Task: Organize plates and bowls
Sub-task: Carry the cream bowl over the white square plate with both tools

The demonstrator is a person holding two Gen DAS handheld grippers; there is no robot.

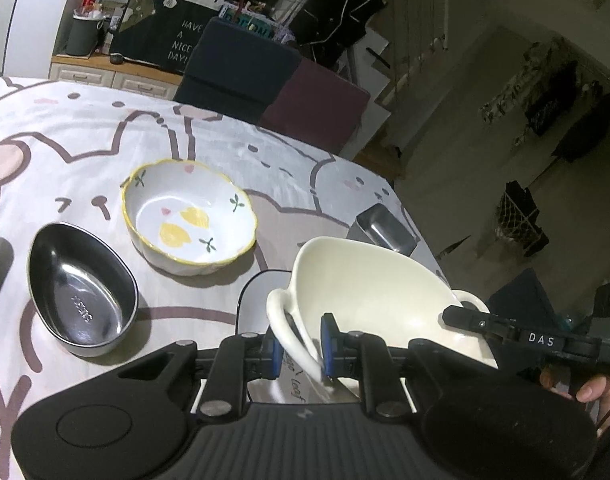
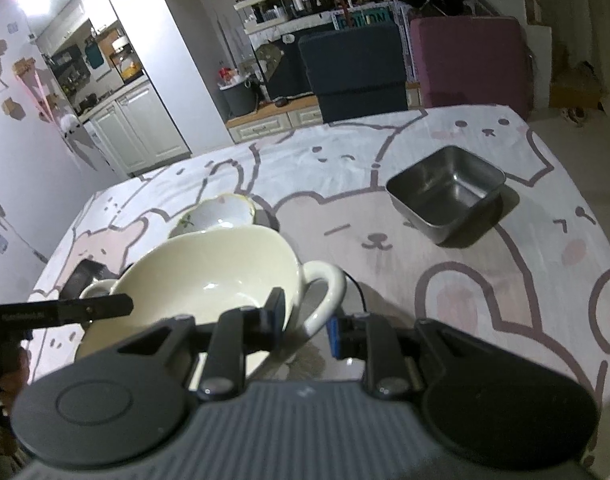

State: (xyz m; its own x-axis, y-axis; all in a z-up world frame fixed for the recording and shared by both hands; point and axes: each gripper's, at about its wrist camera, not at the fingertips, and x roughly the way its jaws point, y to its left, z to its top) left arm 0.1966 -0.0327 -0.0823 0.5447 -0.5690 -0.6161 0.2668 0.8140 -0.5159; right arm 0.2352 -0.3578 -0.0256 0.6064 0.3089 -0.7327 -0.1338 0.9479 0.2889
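A cream bowl (image 1: 369,292) with two loop handles hangs tilted over a dark-edged mat (image 1: 257,292) near the table's front. My left gripper (image 1: 301,346) is shut on the bowl's left handle. My right gripper (image 2: 305,318) is shut on the other handle (image 2: 325,292) of the same cream bowl (image 2: 209,280). The right gripper's black finger (image 1: 481,322) shows beside the bowl in the left wrist view. A white bowl with a yellow scalloped rim and lemon print (image 1: 189,216) sits on the cloth beyond, partly hidden behind the cream bowl in the right wrist view (image 2: 221,212).
An oval steel dish (image 1: 83,288) lies left of the lemon bowl. A square steel container (image 2: 447,192) stands on the right of the table (image 2: 505,300), near its edge. Dark blue and maroon chairs (image 2: 409,64) stand behind the table. A person's fingers (image 1: 585,392) hold the right gripper.
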